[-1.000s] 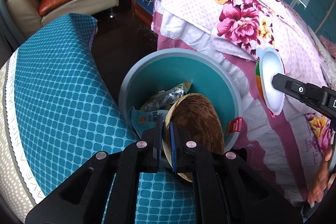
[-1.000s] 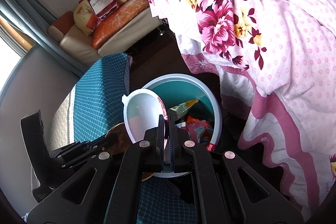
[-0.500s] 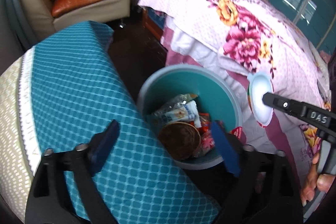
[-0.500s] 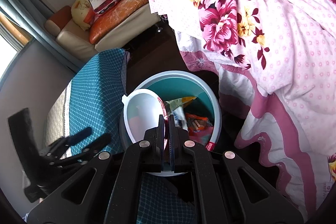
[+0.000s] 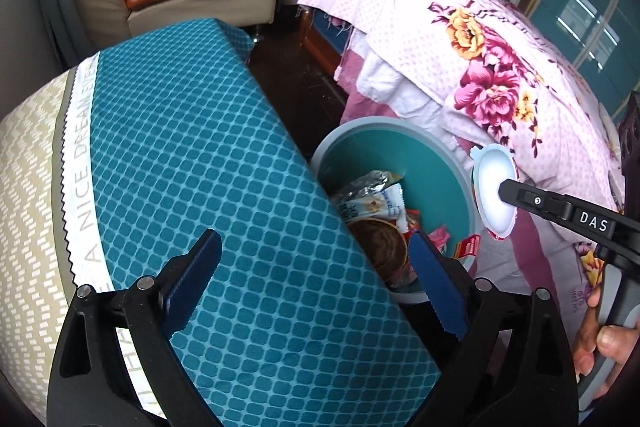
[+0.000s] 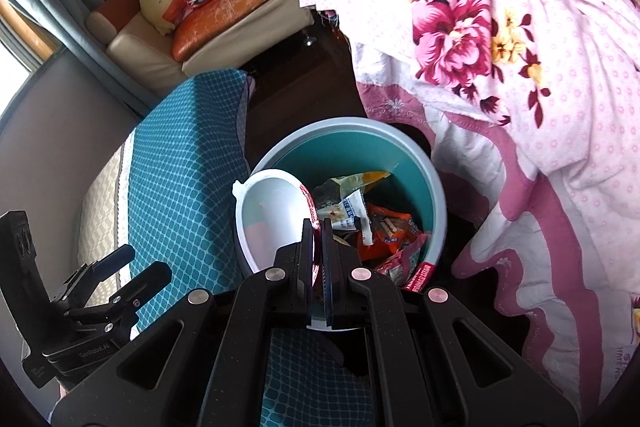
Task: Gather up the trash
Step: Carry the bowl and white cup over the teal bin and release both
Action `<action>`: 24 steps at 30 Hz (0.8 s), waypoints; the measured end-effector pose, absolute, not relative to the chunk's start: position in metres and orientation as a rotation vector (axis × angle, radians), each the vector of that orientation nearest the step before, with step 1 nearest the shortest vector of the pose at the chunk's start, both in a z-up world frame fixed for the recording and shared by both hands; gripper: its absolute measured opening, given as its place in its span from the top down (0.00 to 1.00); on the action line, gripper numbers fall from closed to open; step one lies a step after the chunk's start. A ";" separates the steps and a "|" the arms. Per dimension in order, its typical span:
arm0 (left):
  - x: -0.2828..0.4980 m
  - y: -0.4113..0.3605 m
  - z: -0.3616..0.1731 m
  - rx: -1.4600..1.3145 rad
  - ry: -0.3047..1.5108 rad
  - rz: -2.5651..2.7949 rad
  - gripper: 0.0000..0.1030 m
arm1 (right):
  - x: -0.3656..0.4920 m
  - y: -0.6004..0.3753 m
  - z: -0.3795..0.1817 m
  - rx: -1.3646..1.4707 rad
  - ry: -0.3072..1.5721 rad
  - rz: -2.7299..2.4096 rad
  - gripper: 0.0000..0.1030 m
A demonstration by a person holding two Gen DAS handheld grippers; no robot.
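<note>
Left gripper, fingers spread empty, hangs at seven o'clock of the bin; right gripper pinches a white lid over its rim.

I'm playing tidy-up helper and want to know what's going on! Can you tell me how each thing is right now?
Trash bin: upright, open, partly full of wrappers.
Brown bowl: lying inside the bin.
White bowl: empty, pinched by its rim, tilted over the bin.
Left gripper: jaws wide, just opened, holding nothing.
Right gripper: shut on the white bowl.
</note>
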State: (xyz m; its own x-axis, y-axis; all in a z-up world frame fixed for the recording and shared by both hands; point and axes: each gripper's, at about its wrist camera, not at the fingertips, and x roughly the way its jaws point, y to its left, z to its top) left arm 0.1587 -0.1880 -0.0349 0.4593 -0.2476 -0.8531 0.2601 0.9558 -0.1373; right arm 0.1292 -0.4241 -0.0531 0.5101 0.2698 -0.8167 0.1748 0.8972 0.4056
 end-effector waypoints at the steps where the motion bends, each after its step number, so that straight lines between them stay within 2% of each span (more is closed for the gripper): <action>1: 0.159 -0.186 -0.035 0.010 1.049 -0.311 0.08 | 0.129 -0.421 -0.053 0.474 1.047 0.058 0.96; 15: 0.159 -0.168 -0.042 -0.012 1.072 -0.298 0.08 | 0.139 -0.401 -0.064 0.433 1.094 0.068 0.92; 17: 0.158 -0.168 -0.042 -0.012 1.071 -0.297 0.08 | 0.141 -0.399 -0.065 0.427 1.097 0.068 0.87; 24: 0.159 -0.167 -0.043 -0.003 1.077 -0.294 0.08 | 0.143 -0.395 -0.066 0.414 1.101 0.068 0.58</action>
